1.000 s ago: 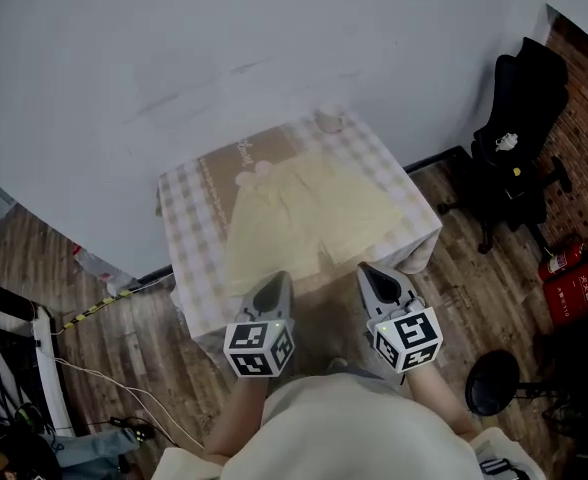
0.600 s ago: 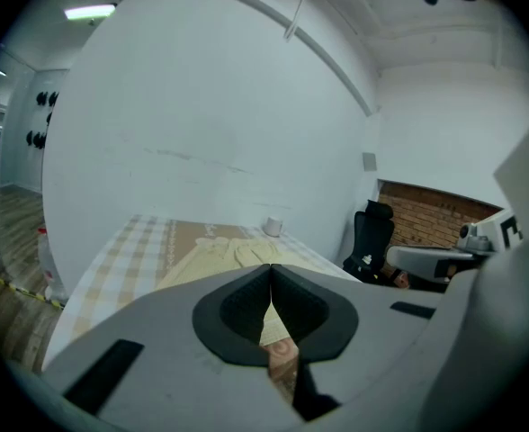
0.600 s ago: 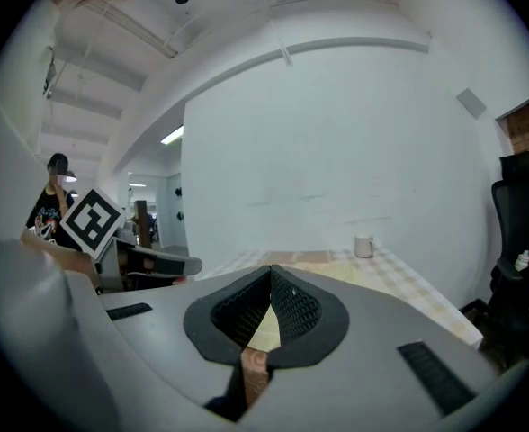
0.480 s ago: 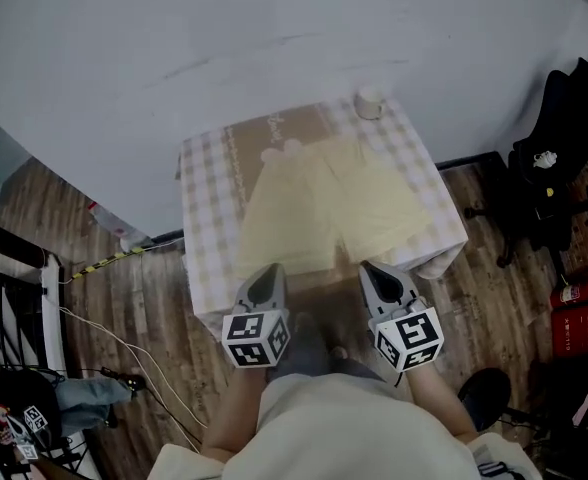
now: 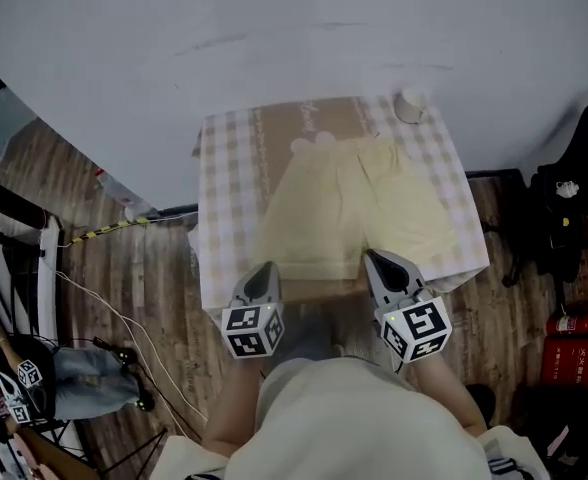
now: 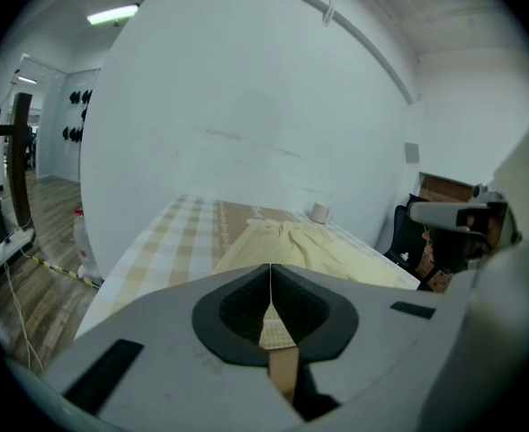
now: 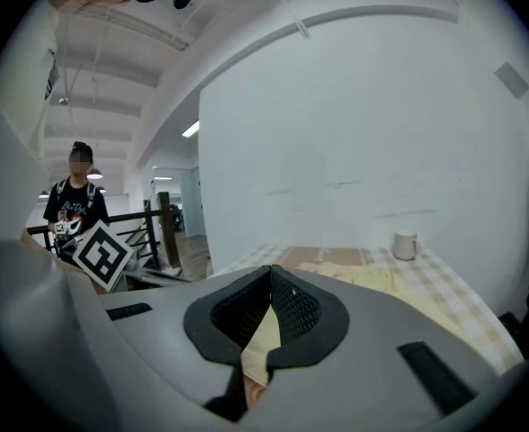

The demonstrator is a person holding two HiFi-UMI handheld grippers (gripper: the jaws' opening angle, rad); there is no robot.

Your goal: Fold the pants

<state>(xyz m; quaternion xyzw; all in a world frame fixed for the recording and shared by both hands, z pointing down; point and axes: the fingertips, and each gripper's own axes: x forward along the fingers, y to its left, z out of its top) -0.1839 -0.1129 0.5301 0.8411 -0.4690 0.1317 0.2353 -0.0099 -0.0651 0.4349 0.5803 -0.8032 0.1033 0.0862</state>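
Observation:
Pale yellow pants (image 5: 352,206), short-legged, lie flat on the checked tablecloth (image 5: 224,198), leg ends toward me. My left gripper (image 5: 264,268) hovers at the table's near edge, just short of the left leg hem; its jaws are shut with nothing between them. My right gripper (image 5: 377,258) is at the near edge by the right leg hem, also shut and empty. In the left gripper view the shut tips (image 6: 271,266) point at the pants (image 6: 309,250). In the right gripper view the tips (image 7: 271,268) meet in front of the pants (image 7: 381,282).
A white mug (image 5: 410,106) stands at the table's far right corner. A white wall runs behind the table. A black office chair (image 5: 574,218) and a red extinguisher (image 5: 574,353) are to the right. Cables (image 5: 94,298) lie on the wooden floor at left. A person (image 7: 76,205) stands far left.
Both grippers have sunk and come forward to the table's near edge, the left one more. The head view has swung, so the table sits further right. Both stayed shut.

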